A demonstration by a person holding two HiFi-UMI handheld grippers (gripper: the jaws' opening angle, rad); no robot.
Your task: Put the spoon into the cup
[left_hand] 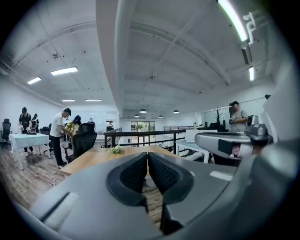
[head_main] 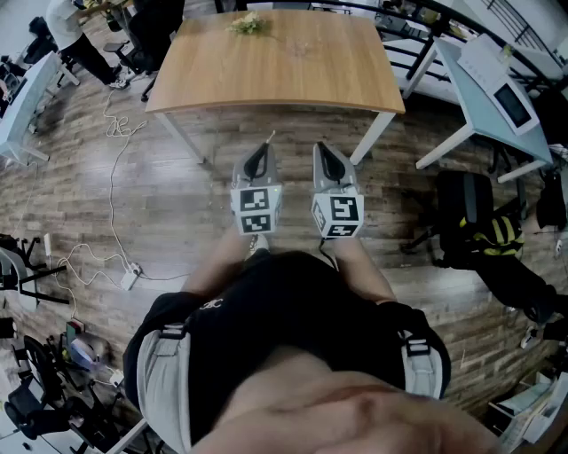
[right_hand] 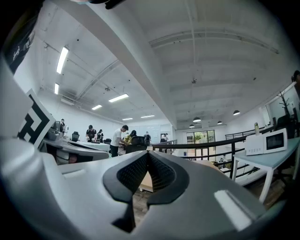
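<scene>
No spoon or cup shows in any view. In the head view my left gripper (head_main: 263,152) and right gripper (head_main: 325,152) hang side by side above the wooden floor, just short of the near edge of a light wooden table (head_main: 302,75). Both are shut with nothing between the jaws. In the left gripper view the black pads (left_hand: 136,174) meet at the left gripper's tip (left_hand: 148,156), with the table (left_hand: 91,158) beyond. In the right gripper view the right gripper (right_hand: 148,155) is likewise closed and empty.
A small bunch of greenery (head_main: 249,24) lies at the table's far edge. To the right stands a white desk (head_main: 479,106) with a microwave (head_main: 508,87) on it, and a black backpack (head_main: 469,217) sits on the floor. Cables and a power strip (head_main: 130,277) trail at left. People (left_hand: 58,136) stand far left.
</scene>
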